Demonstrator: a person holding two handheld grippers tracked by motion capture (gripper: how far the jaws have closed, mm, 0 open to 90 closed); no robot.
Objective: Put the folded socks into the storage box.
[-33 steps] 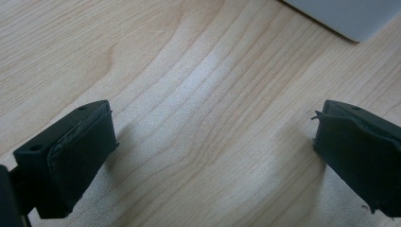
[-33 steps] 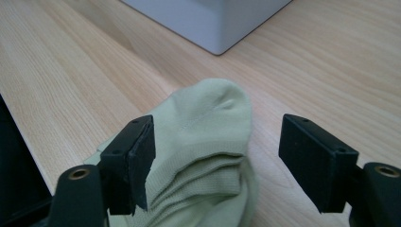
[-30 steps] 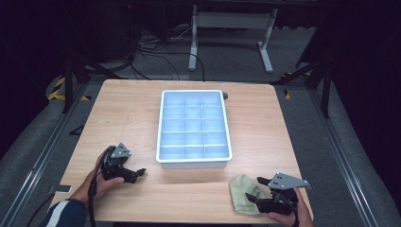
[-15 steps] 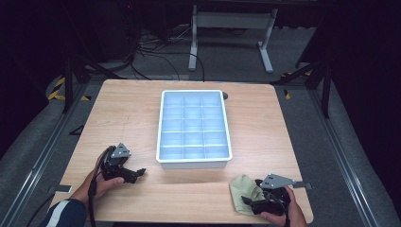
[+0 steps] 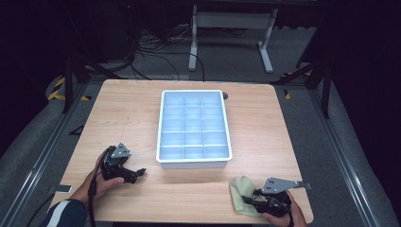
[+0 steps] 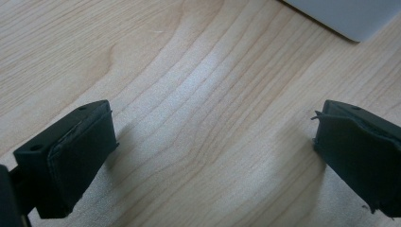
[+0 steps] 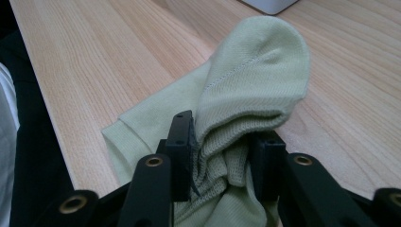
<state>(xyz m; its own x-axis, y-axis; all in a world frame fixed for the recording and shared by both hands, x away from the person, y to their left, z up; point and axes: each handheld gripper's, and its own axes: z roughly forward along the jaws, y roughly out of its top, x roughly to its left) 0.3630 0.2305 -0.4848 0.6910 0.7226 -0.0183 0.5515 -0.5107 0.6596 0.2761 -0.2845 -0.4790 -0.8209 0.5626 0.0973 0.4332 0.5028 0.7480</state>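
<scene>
the right gripper (image 5: pixel 249 200) sits at the near right edge of the table (image 5: pixel 132 109), its jaws pinched onto a bunched fold of the pale green sock (image 7: pixel 246 94), which lies partly flat on the wood and humps up ahead of the jaws. the sock's length runs away from the gripper toward the white divided tray (image 5: pixel 194 126), which stands farther in at the table's middle, apart from the sock. the left gripper (image 6: pixel 213 156) rests at the near left with jaws spread wide over bare wood, holding nothing; it is well away from the sock, so any carry to the tray looks like the right hand's job.
</scene>
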